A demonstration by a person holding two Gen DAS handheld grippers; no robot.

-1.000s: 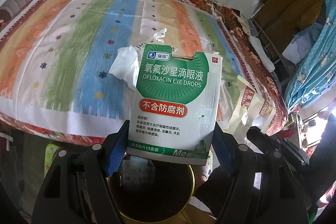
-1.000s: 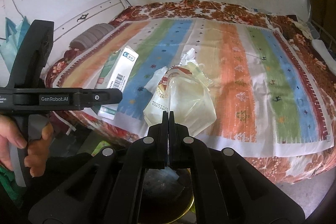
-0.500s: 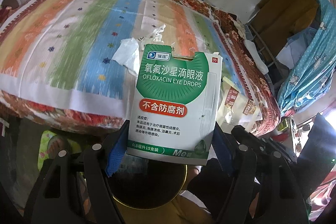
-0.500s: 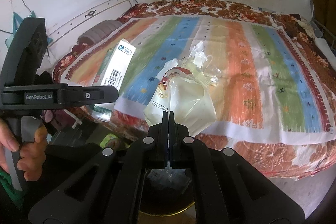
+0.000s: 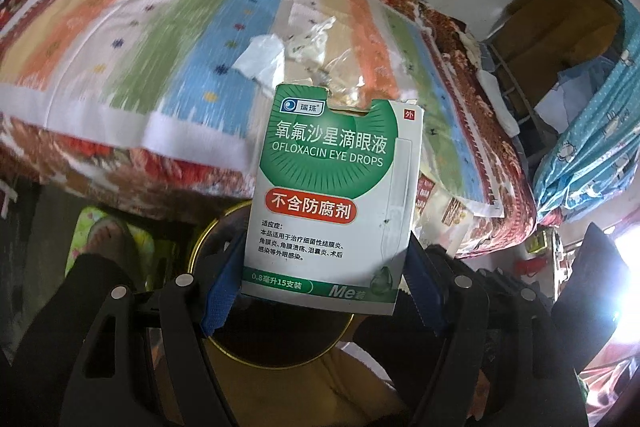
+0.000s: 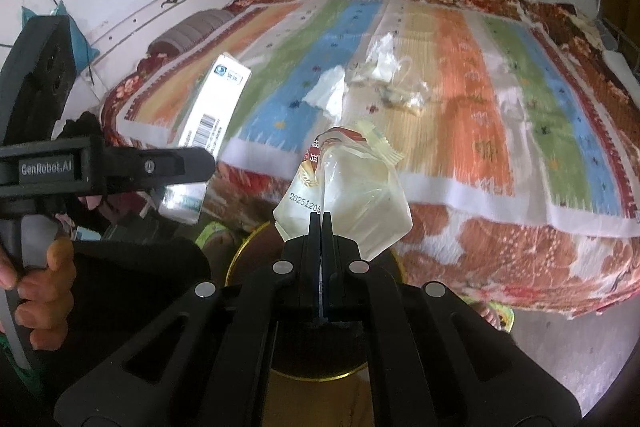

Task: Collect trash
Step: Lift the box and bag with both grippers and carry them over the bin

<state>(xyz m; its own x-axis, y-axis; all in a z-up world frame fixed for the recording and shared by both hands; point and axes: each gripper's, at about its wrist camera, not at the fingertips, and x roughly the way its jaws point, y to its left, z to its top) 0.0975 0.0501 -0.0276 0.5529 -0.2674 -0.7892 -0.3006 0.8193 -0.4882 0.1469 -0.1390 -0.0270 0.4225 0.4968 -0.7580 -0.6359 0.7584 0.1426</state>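
Both held pieces now hang lower, over the gold-rimmed bin (image 5: 208,247) at frame bottom: left gripper (image 5: 320,279) jaws clamp the light, stiff eye-drop box (image 5: 332,187) by its lower edges, right gripper (image 6: 321,223) jaws pinch shut on the limp, slippery plastic bag (image 6: 352,195).

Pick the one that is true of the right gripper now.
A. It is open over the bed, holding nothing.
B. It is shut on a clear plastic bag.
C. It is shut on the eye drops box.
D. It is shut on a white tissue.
B: the right gripper is closed with the clear plastic bag pinched between its fingertips, above the round bin.

Both wrist views look steeply down, sharing the bed (image 5: 160,39) and bin (image 6: 248,259).
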